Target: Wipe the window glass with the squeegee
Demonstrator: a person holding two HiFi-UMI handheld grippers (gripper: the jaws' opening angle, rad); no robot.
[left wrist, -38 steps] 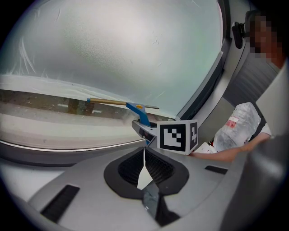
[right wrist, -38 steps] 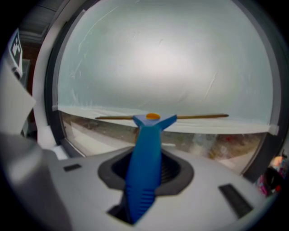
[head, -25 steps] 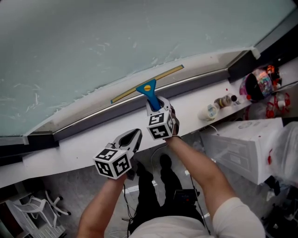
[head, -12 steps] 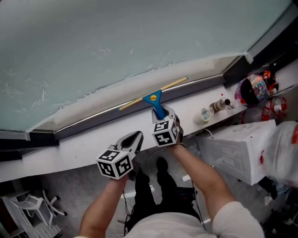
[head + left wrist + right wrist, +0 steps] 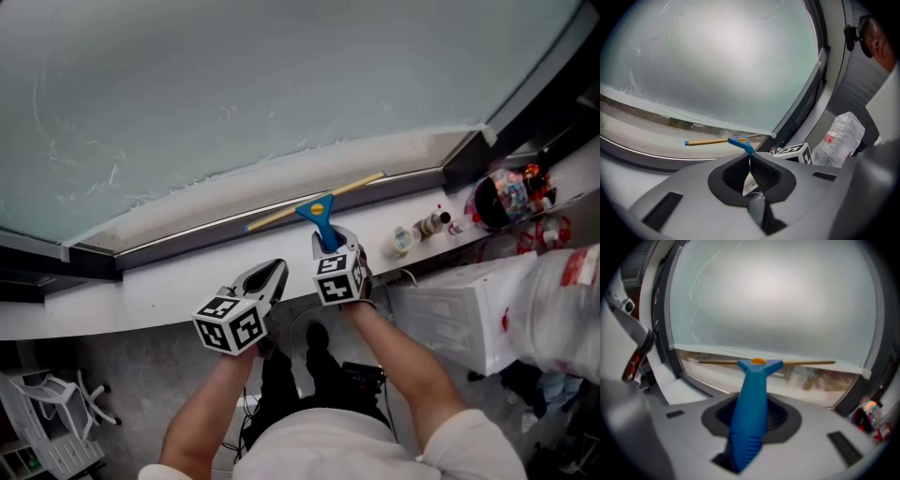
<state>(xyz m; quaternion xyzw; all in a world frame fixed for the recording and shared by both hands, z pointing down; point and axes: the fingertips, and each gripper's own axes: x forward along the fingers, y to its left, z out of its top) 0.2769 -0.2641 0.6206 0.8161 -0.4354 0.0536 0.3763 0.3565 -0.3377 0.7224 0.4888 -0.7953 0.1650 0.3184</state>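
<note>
The right gripper (image 5: 330,246) clamps the blue squeegee (image 5: 317,208) by its handle, blade along the bottom edge of the window glass (image 5: 234,84), while the left gripper (image 5: 270,278) hangs beside it, jaws closed and empty.

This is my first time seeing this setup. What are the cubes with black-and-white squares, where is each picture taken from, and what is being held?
There is no robot here. A person holds a two-jaw gripper in each hand, and the marker cubes are parts of those grippers. The head view comes from a camera on the person's head, looking steeply down. The other two cameras ride on the grippers and look along their jaws. The right gripper is shut on the blue handle of the squeegee, whose blade lies along the bottom of the window glass. The left gripper is shut and empty, near the white sill. A few small containers sit on the sill to the right.
</note>
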